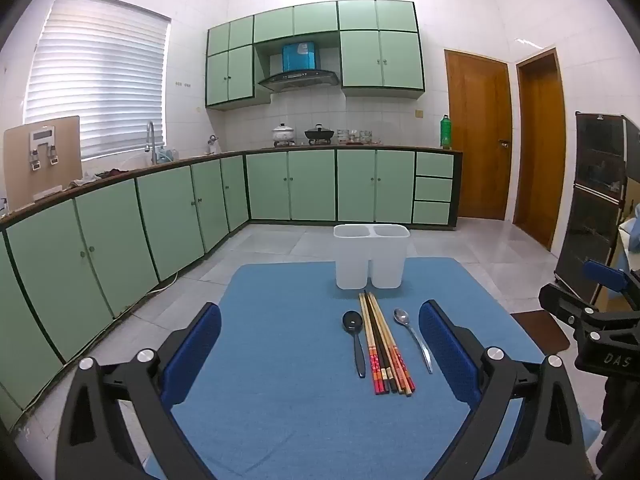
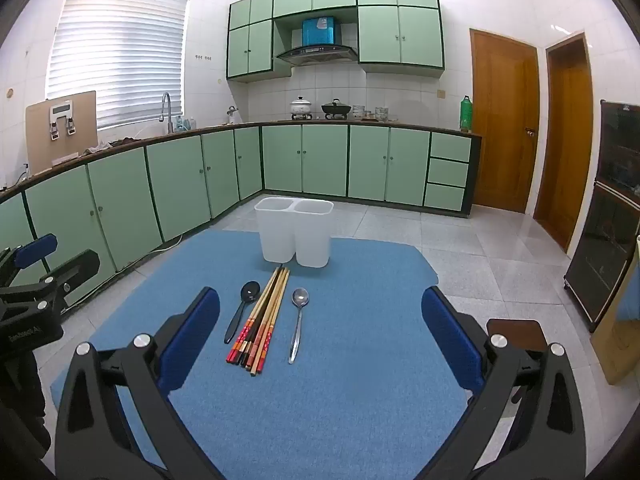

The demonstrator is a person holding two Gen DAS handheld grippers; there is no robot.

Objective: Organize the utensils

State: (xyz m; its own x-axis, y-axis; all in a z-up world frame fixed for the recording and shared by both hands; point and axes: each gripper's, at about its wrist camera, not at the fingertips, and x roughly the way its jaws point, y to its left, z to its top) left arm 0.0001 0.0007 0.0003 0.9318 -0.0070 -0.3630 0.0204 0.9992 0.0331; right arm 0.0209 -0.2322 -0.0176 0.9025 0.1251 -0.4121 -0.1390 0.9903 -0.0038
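Kitchen tabletop [image 2: 360, 400]: chopsticks [image 2: 260, 320] lying just before holder [image 2: 294, 232], spoons flanking. Both claws, left [image 1: 320, 352] and right [image 2: 320, 340], hovering apart, empty. Nothing sorted; next likely grasping chopsticks.

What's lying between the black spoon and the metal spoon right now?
A bundle of chopsticks lies between the black spoon and the metal spoon on the blue mat; both wrist views show it.

desk [image 2: 360, 360]: blue mat cover | far edge: white two-compartment holder [image 2: 294, 236] | centre: black spoon [image 2: 242, 310], bundled chopsticks [image 2: 262, 320], metal spoon [image 2: 298, 322], side by side
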